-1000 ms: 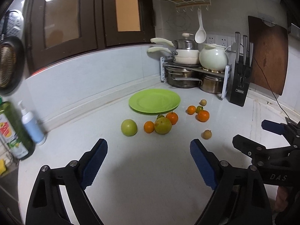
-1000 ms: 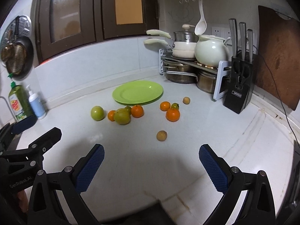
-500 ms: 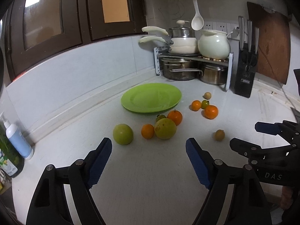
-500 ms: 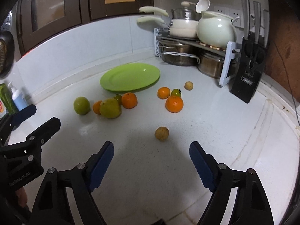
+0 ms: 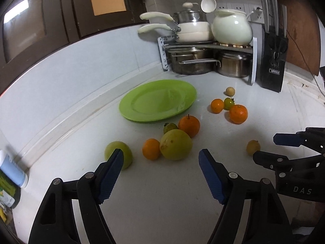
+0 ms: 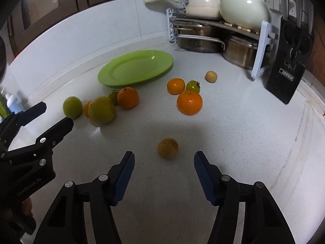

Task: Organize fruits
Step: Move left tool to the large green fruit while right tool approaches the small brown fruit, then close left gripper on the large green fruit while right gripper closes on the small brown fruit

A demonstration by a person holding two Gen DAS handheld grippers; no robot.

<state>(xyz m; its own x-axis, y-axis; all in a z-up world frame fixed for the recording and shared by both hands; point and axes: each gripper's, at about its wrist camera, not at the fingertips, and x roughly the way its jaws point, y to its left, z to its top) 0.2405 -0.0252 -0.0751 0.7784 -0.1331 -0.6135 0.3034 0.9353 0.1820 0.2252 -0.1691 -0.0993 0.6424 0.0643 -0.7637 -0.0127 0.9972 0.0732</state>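
Ahead of both tongs, the green plate (image 5: 157, 101) sits bare on the counter (image 6: 233, 134), presumably the fruits' destination. Left tongs (image 5: 161, 158) gape wide before the big green fruit (image 5: 175, 144) and small orange (image 5: 151, 149); right tongs (image 6: 164, 162), equally wide, line up on the small brown fruit (image 6: 167, 148).

A small brown fruit (image 6: 167, 148) is seen just ahead of the right gripper (image 6: 164, 159), level with its gaping jaws. Ahead of the left gripper (image 5: 161, 156) a large yellow-green fruit (image 5: 176, 144) is flanked by oranges (image 5: 151, 149). The green plate (image 5: 158, 100) is left bare beyond.
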